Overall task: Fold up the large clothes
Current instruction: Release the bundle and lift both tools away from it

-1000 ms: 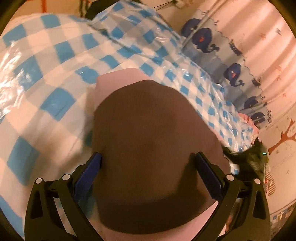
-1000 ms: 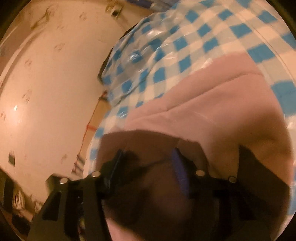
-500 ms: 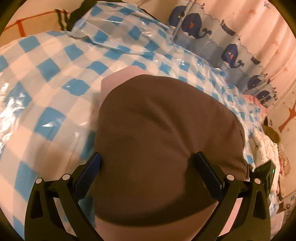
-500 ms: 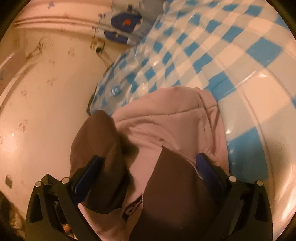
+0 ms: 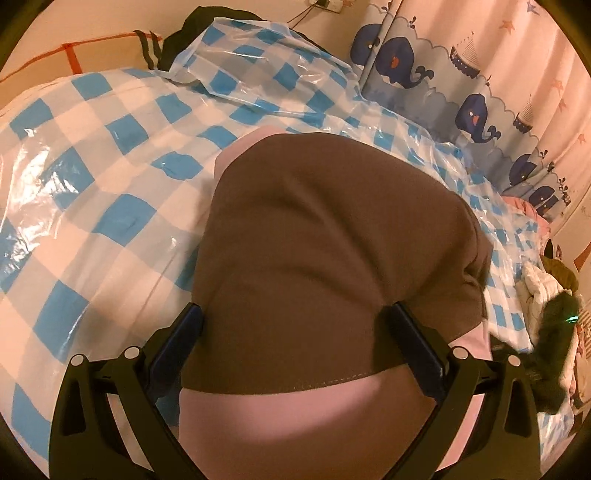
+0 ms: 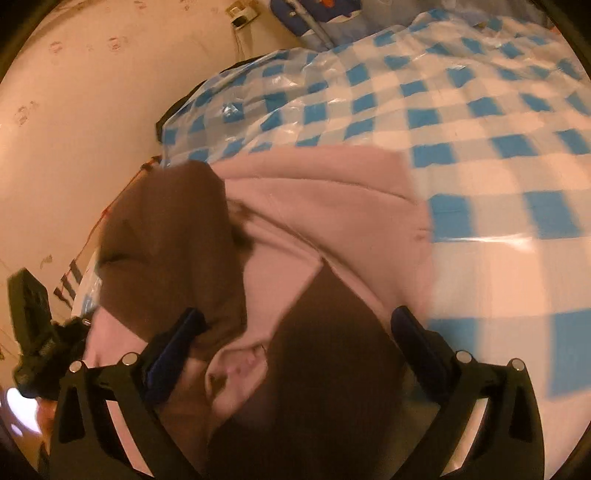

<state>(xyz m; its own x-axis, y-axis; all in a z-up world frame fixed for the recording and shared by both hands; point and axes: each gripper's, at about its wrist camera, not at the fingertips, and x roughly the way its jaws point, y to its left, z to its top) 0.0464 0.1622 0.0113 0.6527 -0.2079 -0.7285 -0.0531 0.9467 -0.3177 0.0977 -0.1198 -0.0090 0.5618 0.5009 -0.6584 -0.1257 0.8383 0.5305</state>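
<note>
A large brown and pink garment lies folded in a bundle on the blue-checked plastic sheet. My left gripper hovers over its near end, open, jaws spread as wide as the bundle, with a pink edge below the brown panel. In the right wrist view the garment shows pink layers with brown flaps on top. My right gripper is open above it, with fabric lying under and between its fingers and the pads apart from it.
The sheet covers a bed that runs to a wall on one side. A whale-print curtain hangs on the other. A heap of other clothes lies past the garment's far side. A dark item sits at the bed's head.
The right gripper's jaws have spread from narrow, close in the brown fabric, to wide and have drawn back. The left view has swung, showing more curtain and the garment's pink edge.
</note>
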